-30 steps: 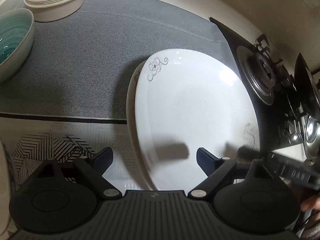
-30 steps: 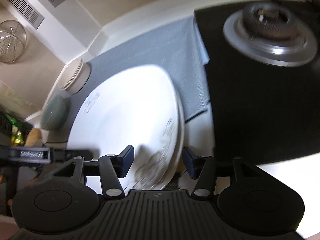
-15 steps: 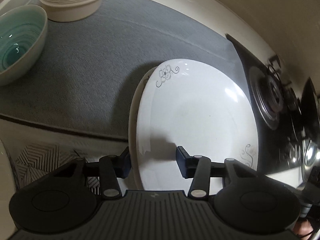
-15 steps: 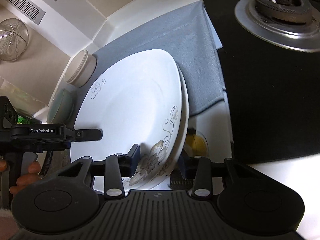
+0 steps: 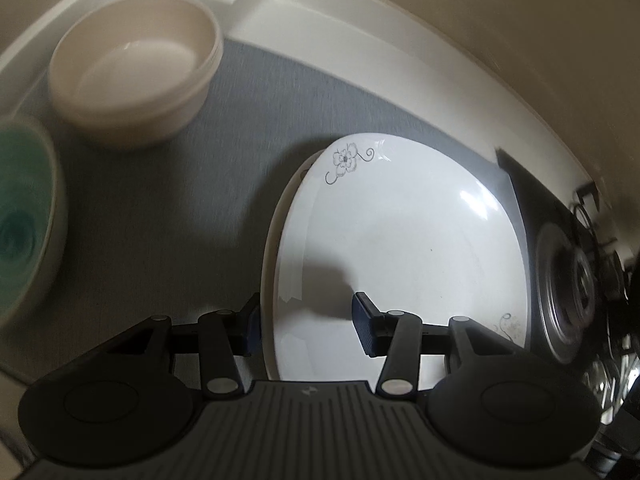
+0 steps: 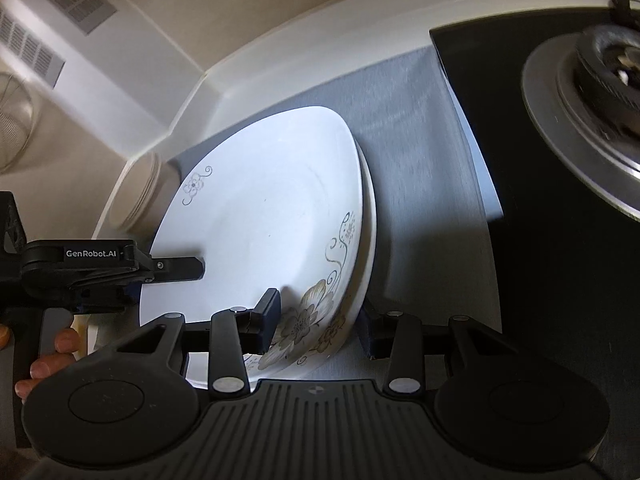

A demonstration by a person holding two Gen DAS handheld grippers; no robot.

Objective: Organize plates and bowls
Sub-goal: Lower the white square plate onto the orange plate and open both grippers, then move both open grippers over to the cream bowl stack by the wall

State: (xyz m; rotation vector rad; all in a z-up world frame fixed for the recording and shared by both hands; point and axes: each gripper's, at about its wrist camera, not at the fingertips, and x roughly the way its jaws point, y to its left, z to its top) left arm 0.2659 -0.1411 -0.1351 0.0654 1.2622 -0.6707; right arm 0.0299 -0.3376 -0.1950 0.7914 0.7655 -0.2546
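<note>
Lying flat, stacked plates (image 5: 400, 248)

I see a grey woven cloth mat (image 5: 168, 216) spread over the white countertop (image 5: 360, 60), beside a black glass hob (image 6: 560, 240) with a steel-ringed gas burner (image 6: 592, 120).

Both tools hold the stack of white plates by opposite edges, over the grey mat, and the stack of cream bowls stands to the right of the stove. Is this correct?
Not quite. The cream bowls stand at the mat's far left corner, beside the teal bowl; the stove is on the right, as the left wrist view shows. The left tool and right tool do grip the plates at opposite edges.
</note>
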